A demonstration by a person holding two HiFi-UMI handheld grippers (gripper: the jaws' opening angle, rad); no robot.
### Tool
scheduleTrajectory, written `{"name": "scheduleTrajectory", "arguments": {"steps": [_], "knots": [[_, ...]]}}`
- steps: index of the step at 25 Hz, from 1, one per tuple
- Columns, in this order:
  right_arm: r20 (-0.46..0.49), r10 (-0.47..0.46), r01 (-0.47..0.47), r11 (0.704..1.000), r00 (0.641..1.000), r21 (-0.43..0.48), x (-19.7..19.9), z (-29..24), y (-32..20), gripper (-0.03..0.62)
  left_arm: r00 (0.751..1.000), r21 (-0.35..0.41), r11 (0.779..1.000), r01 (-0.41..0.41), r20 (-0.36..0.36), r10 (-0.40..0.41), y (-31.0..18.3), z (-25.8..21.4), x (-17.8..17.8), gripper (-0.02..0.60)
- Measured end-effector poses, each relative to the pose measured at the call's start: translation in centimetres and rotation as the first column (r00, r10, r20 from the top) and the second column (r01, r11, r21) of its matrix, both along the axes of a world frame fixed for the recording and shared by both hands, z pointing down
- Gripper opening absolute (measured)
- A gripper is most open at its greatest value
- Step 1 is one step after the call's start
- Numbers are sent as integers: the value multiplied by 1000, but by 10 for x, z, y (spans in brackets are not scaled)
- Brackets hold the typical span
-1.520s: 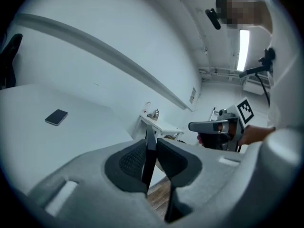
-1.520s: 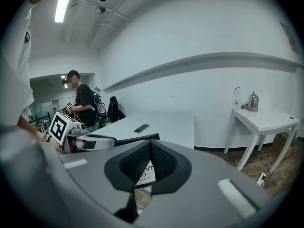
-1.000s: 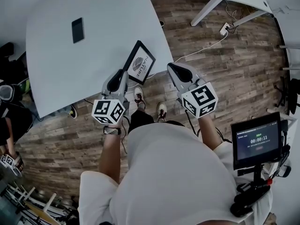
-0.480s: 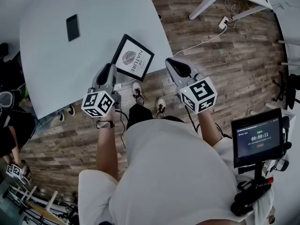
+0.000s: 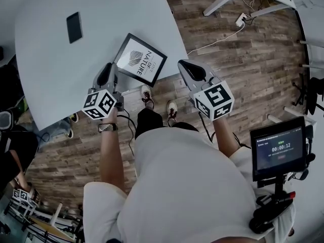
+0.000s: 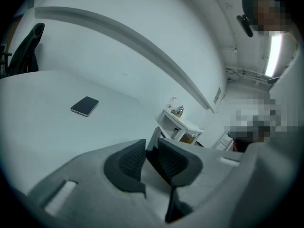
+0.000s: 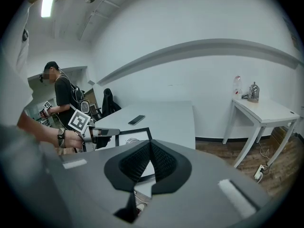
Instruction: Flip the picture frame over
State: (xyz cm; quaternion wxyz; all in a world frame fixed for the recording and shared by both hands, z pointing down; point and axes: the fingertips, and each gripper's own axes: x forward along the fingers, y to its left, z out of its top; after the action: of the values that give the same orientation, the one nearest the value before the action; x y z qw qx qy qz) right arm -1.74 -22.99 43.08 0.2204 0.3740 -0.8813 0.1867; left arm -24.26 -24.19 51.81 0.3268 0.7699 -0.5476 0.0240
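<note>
The picture frame (image 5: 139, 59) is black-rimmed with a white leaf print and shows its face upward. It lies over the near edge of the white table (image 5: 55, 80); I cannot tell whether it rests on the table. My left gripper (image 5: 108, 69) is at its left corner. In the left gripper view the frame's edge (image 6: 153, 136) fills the narrow gap between the pads, and the left gripper (image 6: 151, 145) is shut on it; its jaws have just been opening slightly. My right gripper (image 5: 182, 68) hangs over the floor to the right of the frame. The right gripper (image 7: 150, 145) is shut, with nothing in it.
A dark phone (image 5: 74, 27) lies farther back on the table. A small white side table (image 7: 259, 109) stands at the right with a bottle and a kettle. A cable and a power strip (image 5: 241, 19) lie on the wooden floor. A monitor (image 5: 279, 148) is at my right, and a person (image 7: 61, 96) stands at the left.
The frame has gone from steeply tilted on edge to almost flat with its print up. The left gripper has swung left with it. The right gripper has barely moved.
</note>
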Motion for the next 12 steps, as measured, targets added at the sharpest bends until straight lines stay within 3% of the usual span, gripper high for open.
{"name": "scheduleTrajectory", "arguments": {"steps": [12], "knots": [[-2, -19, 19, 1000, 1000, -25, -9, 4, 4, 3, 1000, -76, 997, -10, -14, 9, -4, 13, -11, 86]]}}
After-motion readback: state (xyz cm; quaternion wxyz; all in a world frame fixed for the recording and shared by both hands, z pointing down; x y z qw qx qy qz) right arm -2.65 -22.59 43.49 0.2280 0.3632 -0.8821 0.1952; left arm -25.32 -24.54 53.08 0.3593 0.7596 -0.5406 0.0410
